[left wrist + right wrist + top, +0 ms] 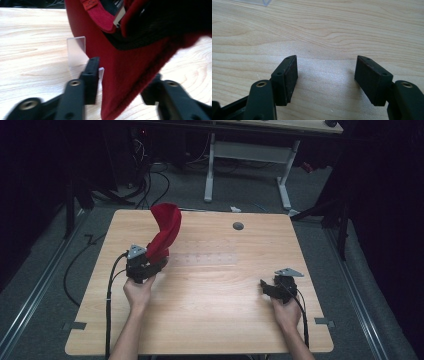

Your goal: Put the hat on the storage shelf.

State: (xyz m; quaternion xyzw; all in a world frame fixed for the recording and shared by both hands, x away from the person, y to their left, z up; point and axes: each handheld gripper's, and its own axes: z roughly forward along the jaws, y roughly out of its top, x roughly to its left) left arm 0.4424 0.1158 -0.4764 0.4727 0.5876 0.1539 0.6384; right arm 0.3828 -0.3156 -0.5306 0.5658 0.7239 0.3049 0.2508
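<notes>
Left claw [159,262] sits at the left-middle of the light wooden desk [210,320], held in the person's left hand [138,292]. A red fabric cap with a black lining [165,232] rises from the claw, standing up and curling over toward the far edge of the desk. In the left gripper view the cap's red brim [125,82] hangs down between the two black jaws; the jaws stand apart, with a gap showing on the left side between pad and fabric, so no clamp on it. Whether the right pad touches the brim I cannot tell. A clear plastic sheet [76,50] lies flat on the desk just behind the left jaw.

Right claw [265,287] rests low on the right side of the desk in the right hand [286,312], well apart from the cap. Right gripper view: jaws spread wide, bare wood between them. A small round grey grommet [238,226] sits near the far edge.
</notes>
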